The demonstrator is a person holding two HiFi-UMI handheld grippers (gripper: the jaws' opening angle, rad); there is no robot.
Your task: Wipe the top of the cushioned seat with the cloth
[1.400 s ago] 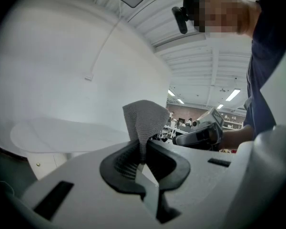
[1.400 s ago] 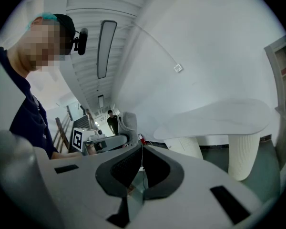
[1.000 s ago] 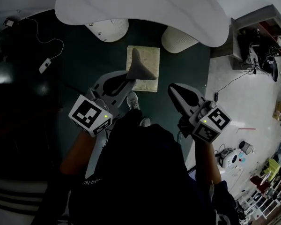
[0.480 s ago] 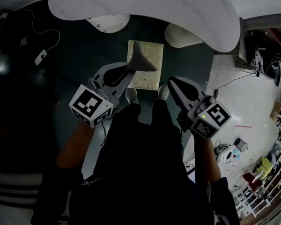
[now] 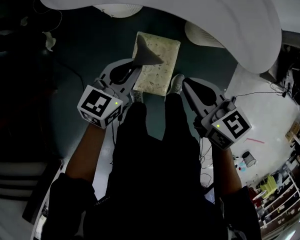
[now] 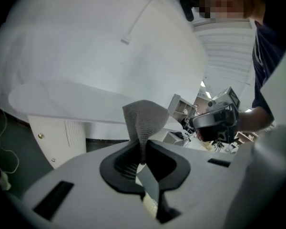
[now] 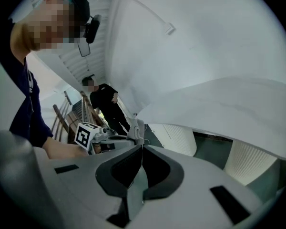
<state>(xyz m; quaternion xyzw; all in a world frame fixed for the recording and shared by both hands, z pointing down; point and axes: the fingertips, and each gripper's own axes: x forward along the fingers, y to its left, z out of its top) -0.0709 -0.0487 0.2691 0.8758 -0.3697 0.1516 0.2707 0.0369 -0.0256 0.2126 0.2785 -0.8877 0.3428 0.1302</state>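
We see a grey cloth (image 5: 149,57) with a fine knit weave, and a pale cream seat (image 5: 165,73) flecked with darker speckles. Our left gripper (image 5: 135,64) and right gripper (image 5: 186,82) are light grey with black jaw linings. Their cubes (image 5: 100,106) carry black-and-white square markers. The floor (image 5: 90,49) is dark teal and the table (image 5: 165,4) is white.

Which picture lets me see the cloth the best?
The left gripper view: the grey cloth fills the middle, pinched between the left hand-held gripper's jaws, with its weave visible. The head view shows it small, above the cushioned seat. The right gripper view shows only a tiny pale bit far off.
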